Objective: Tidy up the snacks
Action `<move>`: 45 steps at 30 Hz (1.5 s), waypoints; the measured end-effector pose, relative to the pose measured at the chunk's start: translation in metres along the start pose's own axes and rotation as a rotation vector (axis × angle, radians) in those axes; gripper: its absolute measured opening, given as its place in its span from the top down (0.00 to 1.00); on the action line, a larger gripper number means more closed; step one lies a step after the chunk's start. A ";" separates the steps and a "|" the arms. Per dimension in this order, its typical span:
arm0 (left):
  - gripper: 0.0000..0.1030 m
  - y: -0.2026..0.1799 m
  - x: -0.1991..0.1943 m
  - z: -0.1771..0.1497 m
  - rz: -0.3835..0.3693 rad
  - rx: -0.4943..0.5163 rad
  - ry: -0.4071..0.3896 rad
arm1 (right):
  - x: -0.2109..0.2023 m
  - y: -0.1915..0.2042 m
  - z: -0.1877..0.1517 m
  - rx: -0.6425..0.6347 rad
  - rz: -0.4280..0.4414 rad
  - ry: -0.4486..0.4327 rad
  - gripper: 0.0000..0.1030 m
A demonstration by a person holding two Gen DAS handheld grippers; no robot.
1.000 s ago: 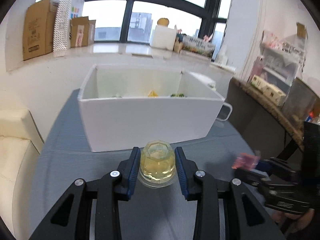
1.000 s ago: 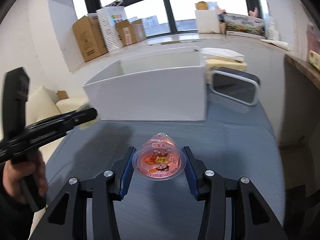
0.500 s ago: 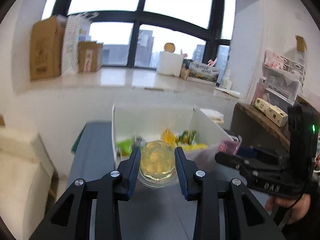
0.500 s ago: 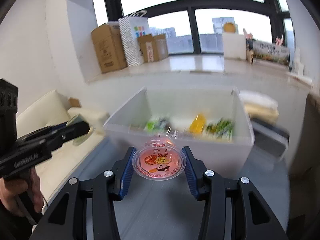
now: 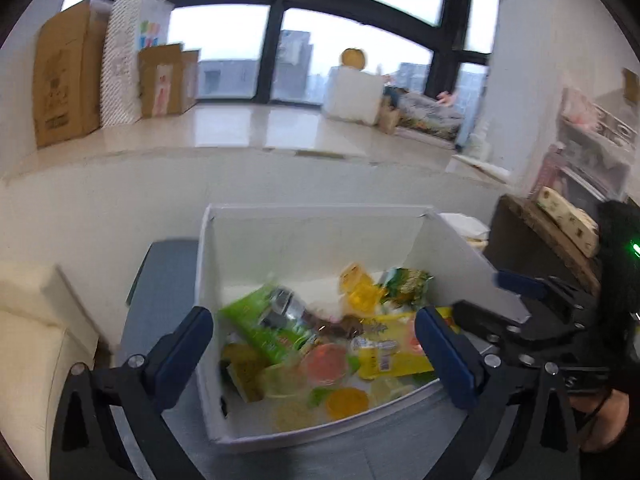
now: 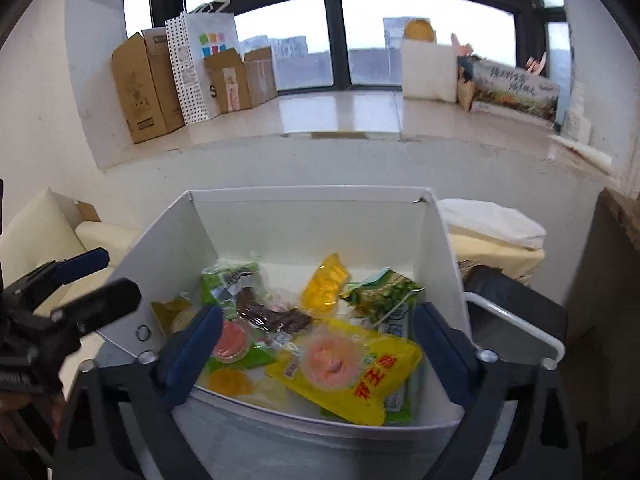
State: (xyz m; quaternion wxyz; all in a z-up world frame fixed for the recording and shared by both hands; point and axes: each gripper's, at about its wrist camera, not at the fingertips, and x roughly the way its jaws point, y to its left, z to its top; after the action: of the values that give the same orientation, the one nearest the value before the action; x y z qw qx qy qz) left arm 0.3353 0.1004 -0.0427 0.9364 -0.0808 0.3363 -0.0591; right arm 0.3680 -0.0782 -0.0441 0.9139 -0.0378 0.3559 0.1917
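A white box (image 5: 320,211) (image 6: 308,194) holds several snack packs and jelly cups. My left gripper (image 5: 316,350) hangs over its near left corner, its jaws opening wide, with nothing pressed between them. Below it a pale yellow jelly cup (image 5: 285,378) lies among the snacks next to a pink one (image 5: 324,362). My right gripper (image 6: 316,346) is over the box's near edge, its jaws also opening and empty. A pink jelly cup (image 6: 330,360) rests on a yellow bag (image 6: 372,384) under it. Each view also shows the other gripper (image 5: 494,296) (image 6: 100,280) at its side.
The box stands on a grey table (image 5: 160,300). A cream sofa (image 5: 32,320) is to the left. A dark tray with a white rim (image 6: 516,316) lies right of the box. Cardboard boxes (image 6: 140,88) and a paper bag line the window sill behind.
Both grippers moved forward over the white box and opened. The yellow jelly cup left the left jaws and the pink cup left the right jaws; both now lie in the box.
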 end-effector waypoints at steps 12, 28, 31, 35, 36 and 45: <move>0.00 -0.028 -0.078 -0.014 0.192 0.071 -0.130 | -0.066 0.008 -0.024 -0.059 -0.095 -0.071 0.00; 0.00 -0.073 -0.197 -0.110 0.113 0.030 -0.114 | -0.194 0.003 -0.109 0.061 0.091 -0.084 0.00; 0.00 -0.078 -0.216 -0.119 0.132 0.025 -0.124 | -0.209 0.004 -0.119 0.076 0.087 -0.103 0.00; 0.00 -0.078 -0.225 -0.127 0.115 0.021 -0.126 | -0.217 0.010 -0.126 0.075 0.104 -0.103 0.00; 0.00 -0.078 -0.225 -0.128 0.124 0.021 -0.123 | -0.218 0.014 -0.127 0.072 0.111 -0.104 0.00; 0.00 -0.077 -0.227 -0.130 0.128 0.015 -0.116 | -0.224 0.029 -0.126 0.019 0.088 -0.120 0.00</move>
State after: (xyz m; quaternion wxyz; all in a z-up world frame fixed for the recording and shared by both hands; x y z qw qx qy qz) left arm 0.0734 0.0483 0.0138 0.9567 -0.0556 0.2856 0.0031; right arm 0.1262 -0.1495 0.0128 0.9245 -0.0021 0.3036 0.2303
